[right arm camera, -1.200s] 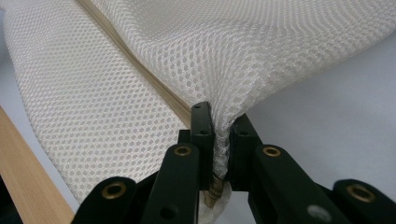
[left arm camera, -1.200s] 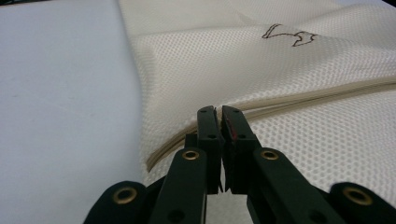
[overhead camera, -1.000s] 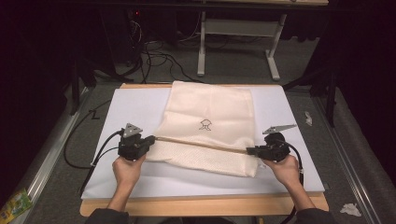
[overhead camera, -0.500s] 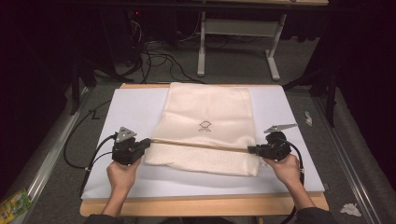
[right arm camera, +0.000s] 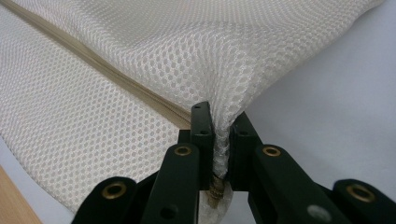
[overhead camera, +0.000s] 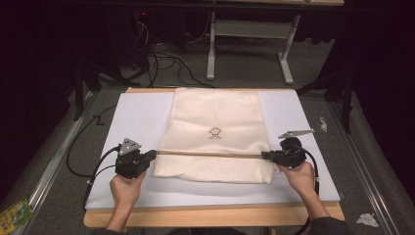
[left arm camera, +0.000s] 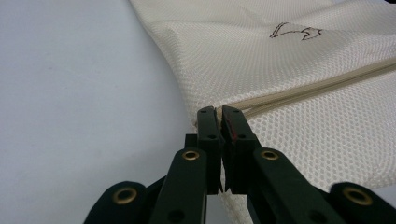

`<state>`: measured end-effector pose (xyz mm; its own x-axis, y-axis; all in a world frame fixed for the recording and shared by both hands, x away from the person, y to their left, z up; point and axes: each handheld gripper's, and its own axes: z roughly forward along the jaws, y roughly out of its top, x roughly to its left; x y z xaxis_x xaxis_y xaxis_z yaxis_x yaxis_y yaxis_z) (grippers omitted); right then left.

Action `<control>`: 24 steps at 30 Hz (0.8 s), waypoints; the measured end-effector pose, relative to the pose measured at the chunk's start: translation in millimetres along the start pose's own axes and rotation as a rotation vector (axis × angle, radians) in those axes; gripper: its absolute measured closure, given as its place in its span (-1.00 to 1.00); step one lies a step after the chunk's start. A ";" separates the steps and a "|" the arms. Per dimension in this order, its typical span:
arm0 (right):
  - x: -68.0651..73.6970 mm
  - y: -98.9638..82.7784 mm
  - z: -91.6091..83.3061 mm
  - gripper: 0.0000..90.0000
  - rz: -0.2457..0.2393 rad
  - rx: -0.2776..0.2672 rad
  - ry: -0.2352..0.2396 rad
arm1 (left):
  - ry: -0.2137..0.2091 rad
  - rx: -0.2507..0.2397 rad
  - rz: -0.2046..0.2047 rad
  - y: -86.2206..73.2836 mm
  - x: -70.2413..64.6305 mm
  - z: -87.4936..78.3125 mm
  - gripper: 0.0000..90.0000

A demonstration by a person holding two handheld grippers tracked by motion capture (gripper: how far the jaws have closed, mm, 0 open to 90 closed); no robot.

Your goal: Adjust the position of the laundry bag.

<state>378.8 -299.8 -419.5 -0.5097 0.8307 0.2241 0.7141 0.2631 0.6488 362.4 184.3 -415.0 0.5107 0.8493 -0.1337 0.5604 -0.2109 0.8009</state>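
Note:
A cream mesh bag [overhead camera: 215, 115] with a small dark logo [overhead camera: 214, 132] lies flat on the white sheet [overhead camera: 137, 117]. A tan zipper band [overhead camera: 210, 154] runs across its near part, drawn taut between my two grippers. My left gripper [overhead camera: 152, 155] is shut on the bag's left edge at the zipper's end; its jaws [left arm camera: 220, 115] pinch the mesh bag [left arm camera: 289, 70] there. At the opposite end my right gripper [overhead camera: 266, 155] is shut on the right edge, with the mesh [right arm camera: 224, 56] bunched between its jaws [right arm camera: 219, 133].
The sheet covers a wooden table whose front edge [overhead camera: 210, 216] is near me. Black cables [overhead camera: 80, 161] trail from the left gripper across the sheet. Behind the table stand desk legs [overhead camera: 211, 49] and floor cables. Crumpled paper [overhead camera: 367, 219] lies on the floor at the right.
My left gripper has shifted a little to the left and toward me, and the zipper band now lies level instead of slanted. The right gripper has stayed put.

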 end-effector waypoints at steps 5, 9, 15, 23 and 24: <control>-0.1 -0.2 1.0 0.89 0.000 -0.004 -0.008 | -0.001 0.007 -0.004 -8.3 -2.3 -0.5 0.94; 1.3 -0.9 2.3 0.88 -0.006 -0.001 -0.011 | -0.007 0.007 -0.012 -13.4 -3.1 -1.6 0.94; 1.3 -2.6 -0.6 0.87 0.001 -0.009 -0.013 | -0.025 0.006 -0.009 -20.6 -8.4 -9.6 0.94; 0.6 -5.8 5.3 0.82 0.013 0.003 0.003 | -0.045 0.023 -0.025 -23.3 -2.3 -3.0 0.93; 0.1 -6.3 5.5 0.81 0.017 0.005 0.002 | -0.048 0.030 -0.022 -23.4 -2.7 -2.0 0.92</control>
<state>376.9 -298.6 -427.5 -0.4983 0.8342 0.2365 0.7251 0.2513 0.6412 346.6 187.8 -432.2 0.5282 0.8299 -0.1798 0.5909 -0.2072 0.7797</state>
